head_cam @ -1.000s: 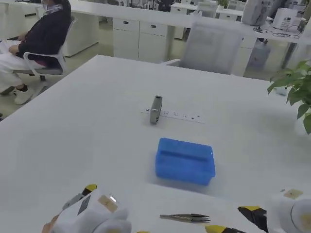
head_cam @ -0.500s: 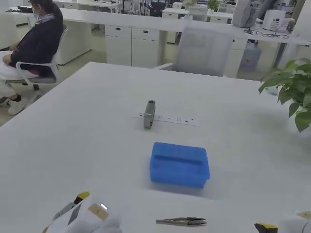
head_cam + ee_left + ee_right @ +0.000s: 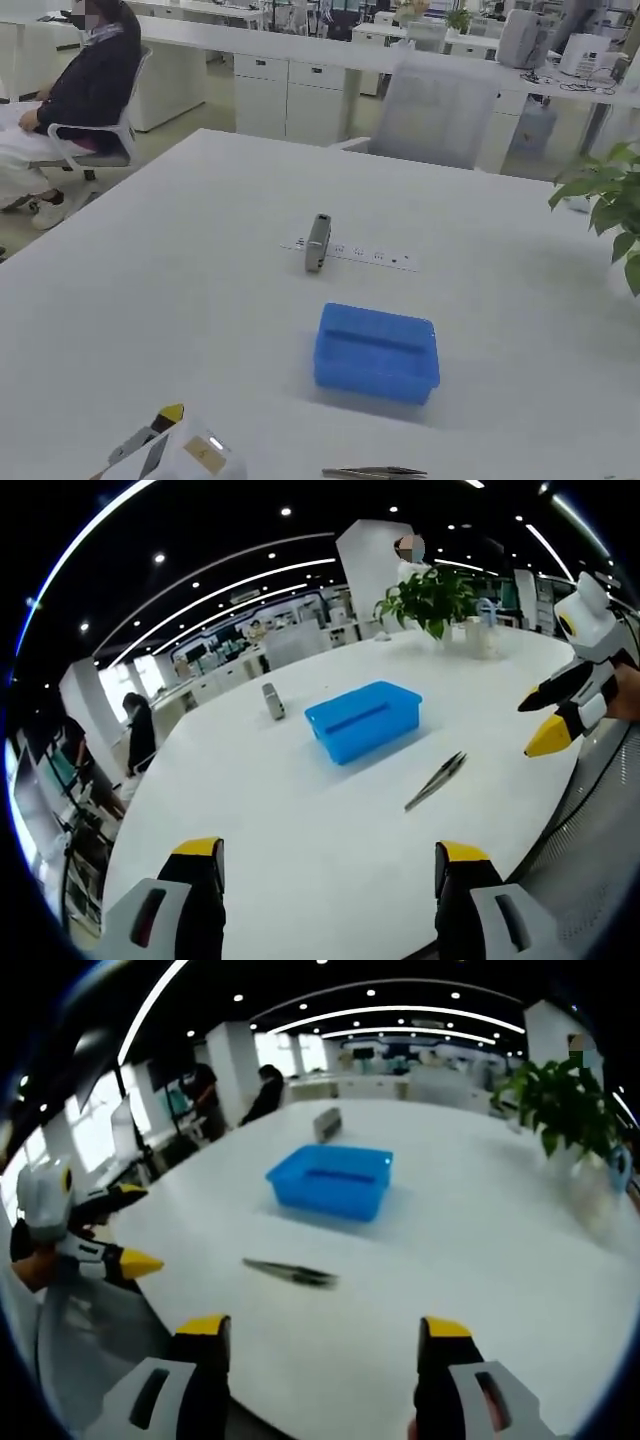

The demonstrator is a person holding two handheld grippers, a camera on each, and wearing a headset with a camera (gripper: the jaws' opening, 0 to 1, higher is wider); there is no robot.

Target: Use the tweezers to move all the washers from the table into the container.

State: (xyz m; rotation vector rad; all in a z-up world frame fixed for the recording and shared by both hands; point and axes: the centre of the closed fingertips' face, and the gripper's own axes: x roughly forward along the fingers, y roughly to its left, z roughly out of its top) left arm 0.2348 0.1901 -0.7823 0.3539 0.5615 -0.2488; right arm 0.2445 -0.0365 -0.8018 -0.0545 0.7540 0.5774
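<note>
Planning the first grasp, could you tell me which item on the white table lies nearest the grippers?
The slim metal tweezers: they lie at the near edge, while the blue plastic container and grey block sit farther back.

**Colour survey: bench and tools**

The matte white table top (image 3: 200, 300) is plain, with no pattern. The rectangular blue plastic container (image 3: 376, 352) is one even, saturated blue. The slim metal tweezers (image 3: 290, 1273) are dull silver-grey. The small oblong metal block (image 3: 318, 242) is grey, and a row of small dark marks (image 3: 365, 256) lies on the white beside it. The left gripper (image 3: 330, 850) and right gripper (image 3: 322, 1326) both have black jaws tipped yellow and grey-white housings. The leafy plant (image 3: 605, 190) is green. The seated person (image 3: 85, 90) wears a dark top and white trousers.
</note>
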